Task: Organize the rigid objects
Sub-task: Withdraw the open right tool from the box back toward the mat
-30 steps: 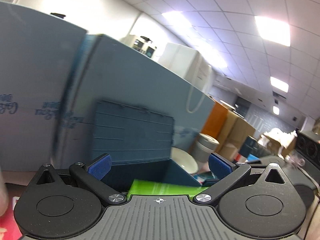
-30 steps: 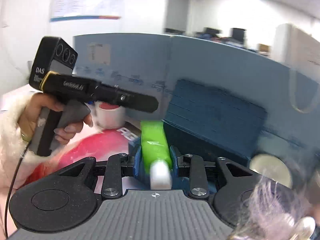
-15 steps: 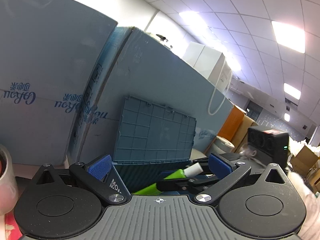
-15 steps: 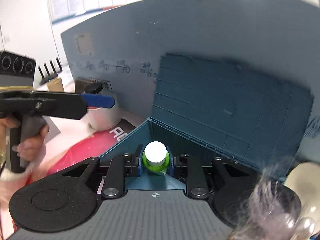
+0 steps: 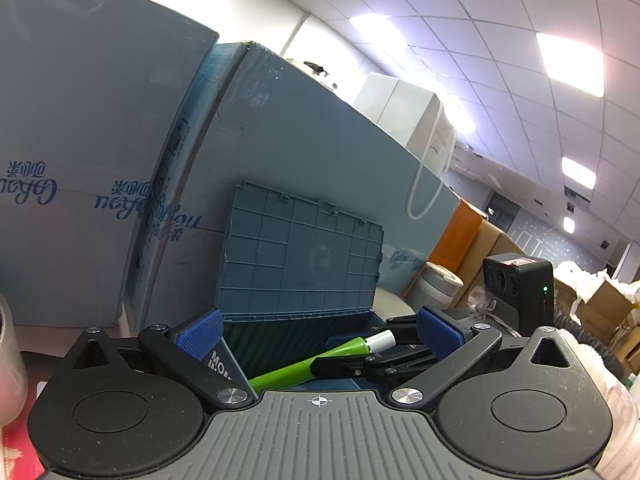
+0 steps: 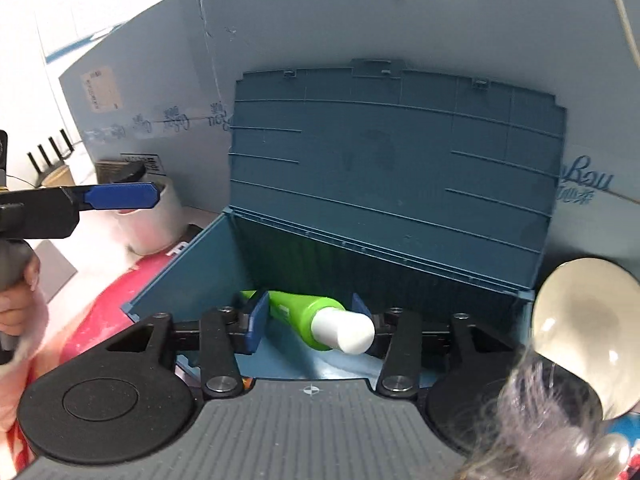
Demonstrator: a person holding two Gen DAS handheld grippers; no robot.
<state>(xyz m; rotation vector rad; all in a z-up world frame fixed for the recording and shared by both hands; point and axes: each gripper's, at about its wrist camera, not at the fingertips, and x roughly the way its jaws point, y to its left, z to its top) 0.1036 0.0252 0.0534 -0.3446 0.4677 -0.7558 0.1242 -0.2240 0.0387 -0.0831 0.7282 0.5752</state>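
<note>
Green tube [image 6: 308, 314] lies loose inside blue case [image 6: 188, 272]
right tongs [image 6: 310, 322] just opening, pads clear of it; left tongs [image 5: 318, 330] wide, empty

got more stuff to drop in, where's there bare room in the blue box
Free: the box floor at its left end, between the left wall and the green tube, and the strip under the upright lid. Crowded: the near middle, where the tube lies tilted between the right gripper's jaws, which have just been opening. Its right end is hidden.
</note>
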